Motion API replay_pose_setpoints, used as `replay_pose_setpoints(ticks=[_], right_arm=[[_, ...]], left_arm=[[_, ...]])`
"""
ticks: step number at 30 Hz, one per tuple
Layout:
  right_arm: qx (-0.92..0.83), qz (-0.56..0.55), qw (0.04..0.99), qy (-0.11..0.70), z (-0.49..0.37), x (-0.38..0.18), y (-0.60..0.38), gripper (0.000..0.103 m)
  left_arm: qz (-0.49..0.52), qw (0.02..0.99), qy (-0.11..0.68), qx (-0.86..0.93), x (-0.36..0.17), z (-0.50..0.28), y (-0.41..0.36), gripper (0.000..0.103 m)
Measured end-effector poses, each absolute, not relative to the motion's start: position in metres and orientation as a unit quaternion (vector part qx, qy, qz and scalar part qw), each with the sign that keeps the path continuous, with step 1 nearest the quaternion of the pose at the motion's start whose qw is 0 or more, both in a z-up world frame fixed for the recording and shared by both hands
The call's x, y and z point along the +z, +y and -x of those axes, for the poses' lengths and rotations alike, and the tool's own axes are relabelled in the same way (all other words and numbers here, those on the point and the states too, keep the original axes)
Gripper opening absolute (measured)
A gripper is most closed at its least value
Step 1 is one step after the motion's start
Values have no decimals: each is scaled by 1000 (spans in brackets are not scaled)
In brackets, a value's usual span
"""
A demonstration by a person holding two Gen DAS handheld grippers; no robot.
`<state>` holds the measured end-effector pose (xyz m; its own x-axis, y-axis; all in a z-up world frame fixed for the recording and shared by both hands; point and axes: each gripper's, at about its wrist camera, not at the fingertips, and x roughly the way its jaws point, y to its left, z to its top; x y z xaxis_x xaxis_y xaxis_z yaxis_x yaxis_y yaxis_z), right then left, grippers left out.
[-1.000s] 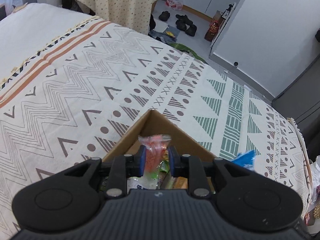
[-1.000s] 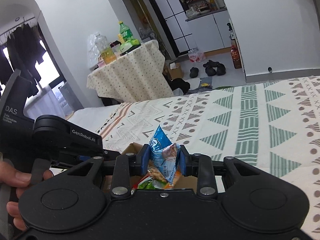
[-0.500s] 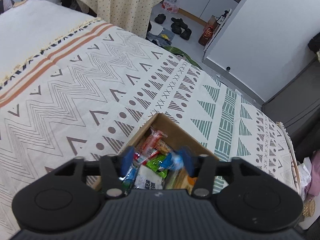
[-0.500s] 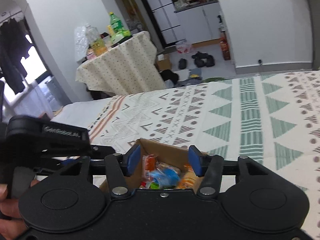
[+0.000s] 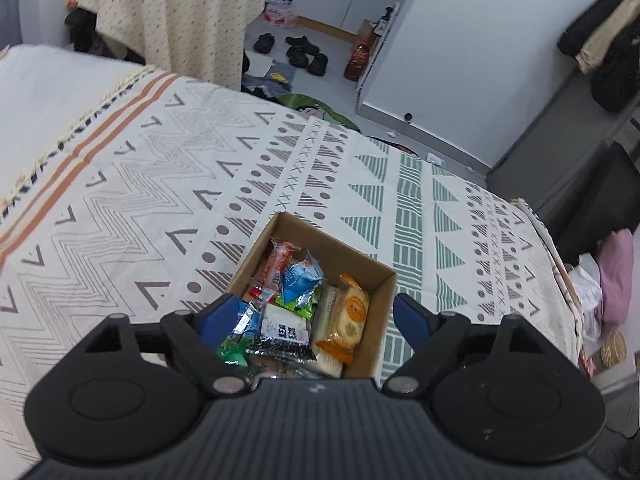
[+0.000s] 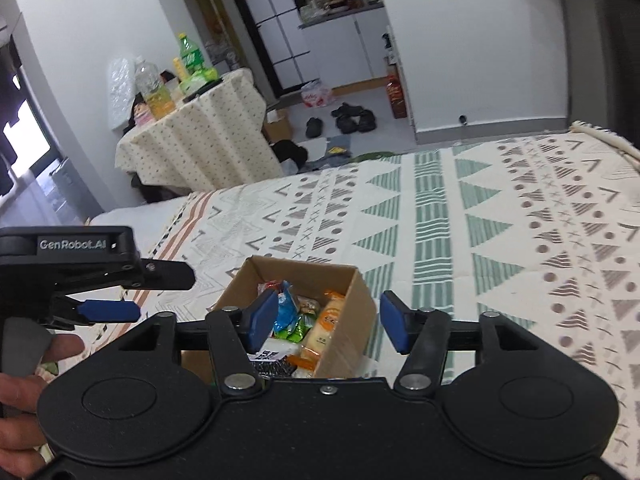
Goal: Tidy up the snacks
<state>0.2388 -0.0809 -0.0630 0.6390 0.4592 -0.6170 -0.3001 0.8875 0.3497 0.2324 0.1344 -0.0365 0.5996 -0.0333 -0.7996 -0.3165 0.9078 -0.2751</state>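
A brown cardboard box sits on the patterned bedspread and holds several snack packets. A red packet, a blue packet and an orange biscuit pack lie in it. My left gripper is open and empty, above the box's near end. My right gripper is open and empty, just above and behind the box. The blue packet and the orange pack show between its fingers. The left gripper shows at the left of the right wrist view.
The bedspread stretches around the box on all sides. Its right edge drops to a cluttered floor. A cloth-covered table with bottles stands beyond the bed. Shoes lie on the floor by a white wall.
Both grippers opened. The left let go of the red packet and the right let go of the blue packet; both packets now lie in the box. Both grippers have pulled back and up.
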Motion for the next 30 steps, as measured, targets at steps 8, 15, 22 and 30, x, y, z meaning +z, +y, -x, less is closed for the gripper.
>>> replay_pose_setpoints(ticks=[8, 15, 22, 30], right_arm=[[191, -116, 909, 351, -211, -40, -104, 78], [187, -119, 915, 336, -188, -24, -121, 95], [179, -122, 919, 329, -167, -17, -137, 103], [176, -120, 916, 340, -144, -6, -149, 103]], left_arm=[[167, 889, 422, 64, -1, -203, 124, 92], [147, 897, 414, 53, 10, -178, 117, 102], [130, 909, 394, 46, 21, -153, 113, 103], [97, 916, 388, 33, 36, -124, 104, 103]])
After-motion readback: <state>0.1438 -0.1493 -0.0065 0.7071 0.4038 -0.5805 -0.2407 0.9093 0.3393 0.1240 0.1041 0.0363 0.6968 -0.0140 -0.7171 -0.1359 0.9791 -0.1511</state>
